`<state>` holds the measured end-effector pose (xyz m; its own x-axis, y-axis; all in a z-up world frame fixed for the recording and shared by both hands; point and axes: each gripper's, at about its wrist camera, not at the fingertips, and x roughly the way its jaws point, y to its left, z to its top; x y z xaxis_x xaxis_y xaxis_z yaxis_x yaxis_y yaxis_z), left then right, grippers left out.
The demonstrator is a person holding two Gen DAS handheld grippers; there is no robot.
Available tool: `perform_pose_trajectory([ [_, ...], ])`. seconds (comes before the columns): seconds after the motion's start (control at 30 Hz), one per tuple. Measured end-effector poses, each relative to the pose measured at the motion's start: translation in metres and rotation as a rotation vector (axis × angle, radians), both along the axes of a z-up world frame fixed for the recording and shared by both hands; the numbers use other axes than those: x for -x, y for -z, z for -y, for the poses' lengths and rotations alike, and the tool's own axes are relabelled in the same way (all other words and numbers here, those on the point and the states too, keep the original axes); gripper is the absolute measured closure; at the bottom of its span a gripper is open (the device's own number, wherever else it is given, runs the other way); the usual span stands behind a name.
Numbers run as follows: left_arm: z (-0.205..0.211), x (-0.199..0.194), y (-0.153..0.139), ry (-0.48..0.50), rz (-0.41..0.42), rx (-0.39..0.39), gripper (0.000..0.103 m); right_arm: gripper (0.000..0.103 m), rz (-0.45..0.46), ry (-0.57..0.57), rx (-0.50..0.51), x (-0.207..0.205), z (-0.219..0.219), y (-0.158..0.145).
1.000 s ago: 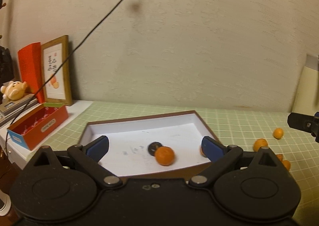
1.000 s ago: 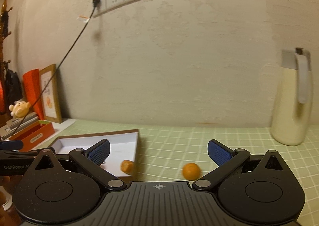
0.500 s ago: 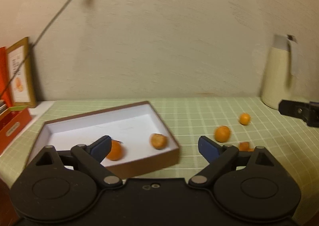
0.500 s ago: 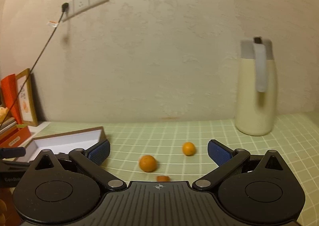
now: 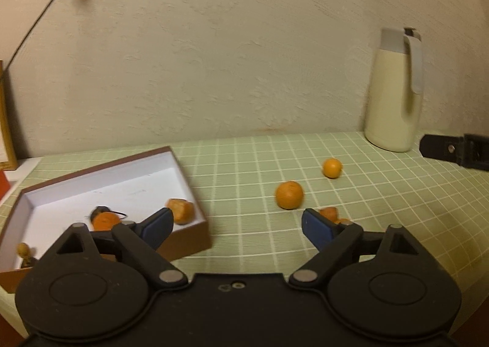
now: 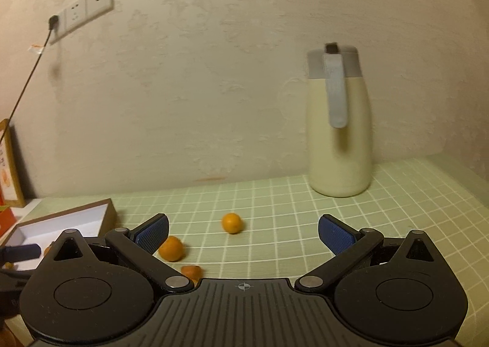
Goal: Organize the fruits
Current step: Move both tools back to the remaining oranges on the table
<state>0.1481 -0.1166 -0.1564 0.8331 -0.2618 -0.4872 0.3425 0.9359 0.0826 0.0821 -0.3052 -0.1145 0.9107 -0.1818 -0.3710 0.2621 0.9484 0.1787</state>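
Collection step under way. Left gripper [image 5: 237, 223] empty, jaws closing; right gripper [image 6: 243, 232] spread, empty. Loose oranges [image 5: 289, 194] lie mid-table [image 5: 397, 224], right of the box [image 5: 189, 243]. Next: straddle nearest orange.

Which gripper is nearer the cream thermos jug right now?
Right. The right gripper faces the cream thermos jug close ahead; the left gripper, empty with jaws closing, sits by the box, the jug far off.

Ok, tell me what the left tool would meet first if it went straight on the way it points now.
Probably the larger orange, just ahead and slightly right of center on the green mat. The left tool is closing with nothing between its fingers. Depth is hard to judge.
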Motion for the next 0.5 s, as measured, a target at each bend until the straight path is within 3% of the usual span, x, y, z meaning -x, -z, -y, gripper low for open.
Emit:
perform_pose_trajectory([
  [0.33,0.042,-0.005,0.021,0.098,-0.052,-0.008,0.034,0.000,-0.001,0.041,-0.040,0.006,0.018,0.000],
  [0.5,0.065,-0.009,0.035,0.131,-0.084,-0.011,0.036,0.000,-0.038,0.045,-0.056,0.003,0.024,0.007],
])
